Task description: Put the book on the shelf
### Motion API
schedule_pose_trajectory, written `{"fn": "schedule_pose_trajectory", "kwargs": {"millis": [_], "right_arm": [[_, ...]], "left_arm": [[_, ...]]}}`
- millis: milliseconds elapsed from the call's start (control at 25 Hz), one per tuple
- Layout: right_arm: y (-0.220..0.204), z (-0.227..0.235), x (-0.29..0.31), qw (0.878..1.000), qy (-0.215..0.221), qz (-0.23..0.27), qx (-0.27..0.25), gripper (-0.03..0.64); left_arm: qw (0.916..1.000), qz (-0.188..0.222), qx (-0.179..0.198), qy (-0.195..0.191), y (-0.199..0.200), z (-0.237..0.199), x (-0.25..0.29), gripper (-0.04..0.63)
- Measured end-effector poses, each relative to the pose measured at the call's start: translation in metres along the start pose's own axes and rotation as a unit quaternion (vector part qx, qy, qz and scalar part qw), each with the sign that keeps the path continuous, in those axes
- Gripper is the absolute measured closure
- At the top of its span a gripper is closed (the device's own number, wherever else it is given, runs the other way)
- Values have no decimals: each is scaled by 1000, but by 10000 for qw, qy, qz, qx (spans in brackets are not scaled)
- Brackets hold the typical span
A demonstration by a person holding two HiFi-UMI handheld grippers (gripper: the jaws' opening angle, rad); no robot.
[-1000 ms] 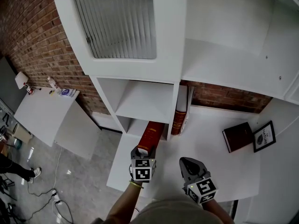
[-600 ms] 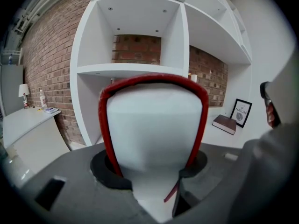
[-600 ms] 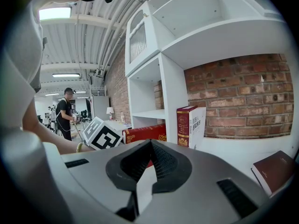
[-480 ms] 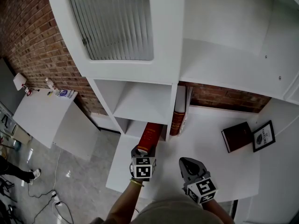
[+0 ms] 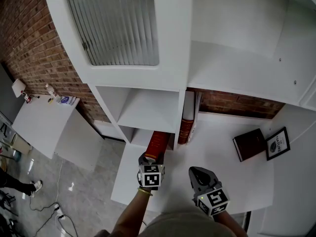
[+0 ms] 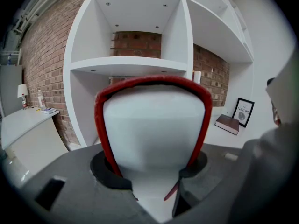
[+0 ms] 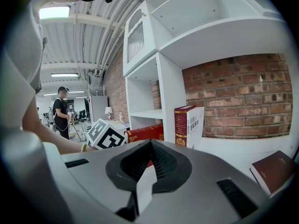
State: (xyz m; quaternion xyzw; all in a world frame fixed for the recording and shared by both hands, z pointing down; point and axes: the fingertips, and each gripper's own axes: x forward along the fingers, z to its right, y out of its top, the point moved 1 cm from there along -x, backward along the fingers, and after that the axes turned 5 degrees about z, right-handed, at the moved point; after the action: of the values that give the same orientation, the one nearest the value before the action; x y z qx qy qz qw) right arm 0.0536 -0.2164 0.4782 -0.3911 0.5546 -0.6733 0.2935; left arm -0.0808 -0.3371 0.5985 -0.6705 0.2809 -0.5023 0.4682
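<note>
My left gripper (image 5: pixel 151 159) is shut on a red book (image 5: pixel 158 140), held spine up with its far end at the mouth of the lowest cubby of the white shelf (image 5: pixel 148 110). In the left gripper view the red book (image 6: pixel 150 80) shows end-on, red cover round a white page block, clamped between the jaws of the left gripper (image 6: pixel 150 171). The cubby stands straight ahead of it. My right gripper (image 5: pixel 196 173) hovers over the white counter to the right, shut and holding nothing. The right gripper (image 7: pixel 148 146) shows its pads meeting at the tip.
An upright red book and a white book (image 5: pixel 184 125) lean against the shelf's side. A dark brown book (image 5: pixel 249 143) and a framed picture (image 5: pixel 278 143) lie at the counter's right. A white side table (image 5: pixel 44 120) stands far left. A person (image 7: pixel 60 111) stands in the background.
The head view has drifted slightly. The left gripper keeps its hold on the red book at the cubby's mouth, and the right gripper has not visibly moved.
</note>
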Motion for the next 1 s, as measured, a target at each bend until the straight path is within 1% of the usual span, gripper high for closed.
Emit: {"fn": "schedule_pose_trajectory", "kwargs": {"millis": [120,480,640,880,1000], "right_arm": [[3,1,0,10000,-29,-71,-17,611],[1,10,0,9998,-147,127,-34,611],[1,12,1,9998,-158,141,-19,611],[2,10,2,9999,-95,84,50,611],[1,13,1,9998,-142,122,16,611]], "left_arm": [[10000,10,19,6,-2,-1,6,359],[10000,-28,33,1,1,0,15,359],[10000,-53,4,-11,-7,-1,26,359],[10000,-16,59,4,-2,1,34,359],[10000,-9,90,-7,-4,1,40,359]]}}
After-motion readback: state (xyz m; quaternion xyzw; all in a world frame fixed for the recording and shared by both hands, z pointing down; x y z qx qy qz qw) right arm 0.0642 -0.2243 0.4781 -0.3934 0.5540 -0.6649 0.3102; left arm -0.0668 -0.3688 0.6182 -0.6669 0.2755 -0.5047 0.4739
